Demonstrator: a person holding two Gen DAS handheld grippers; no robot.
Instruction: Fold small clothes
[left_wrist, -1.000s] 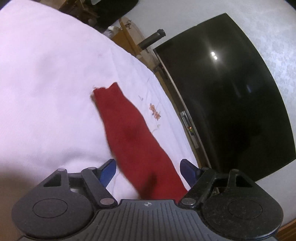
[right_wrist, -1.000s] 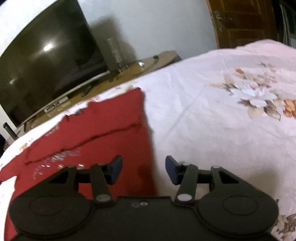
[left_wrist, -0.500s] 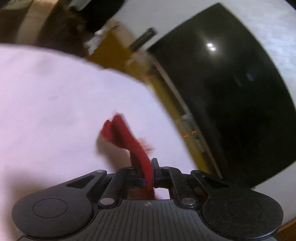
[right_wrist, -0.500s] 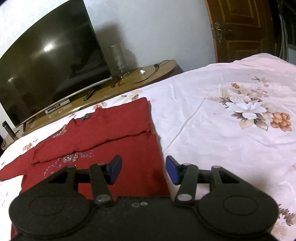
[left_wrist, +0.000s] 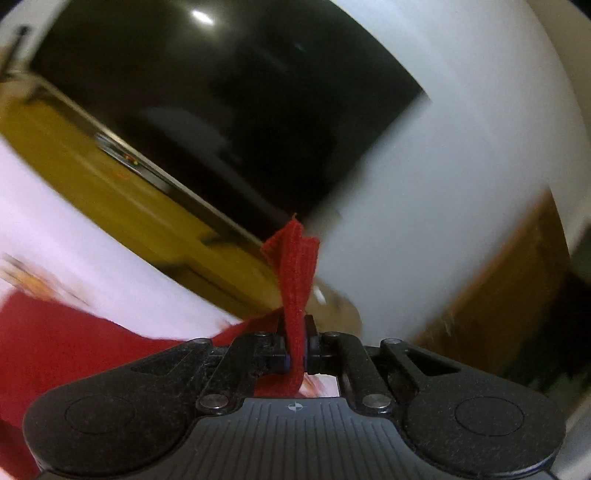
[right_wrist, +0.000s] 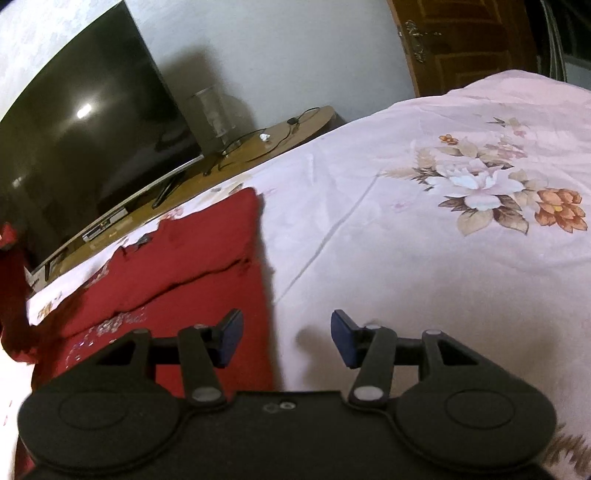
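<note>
A small red top (right_wrist: 177, 266) lies on the pink floral bedsheet (right_wrist: 424, 240), with one sleeve folded across its body. My left gripper (left_wrist: 295, 354) is shut on the other red sleeve (left_wrist: 297, 273), which stands up between the pads, lifted off the bed; the red body shows blurred at lower left (left_wrist: 66, 350). The lifted sleeve also shows at the left edge of the right wrist view (right_wrist: 9, 266). My right gripper (right_wrist: 286, 338) is open and empty, low over the top's right edge.
A large dark TV (right_wrist: 81, 140) stands on a wooden stand (right_wrist: 258, 147) beyond the bed, with cables and a clear vase (right_wrist: 212, 114) on it. A brown door (right_wrist: 461, 40) is at back right.
My left gripper has shut on the red sleeve, lifted it off the bed and swung toward the TV. My right gripper stays open over the top's right edge.
</note>
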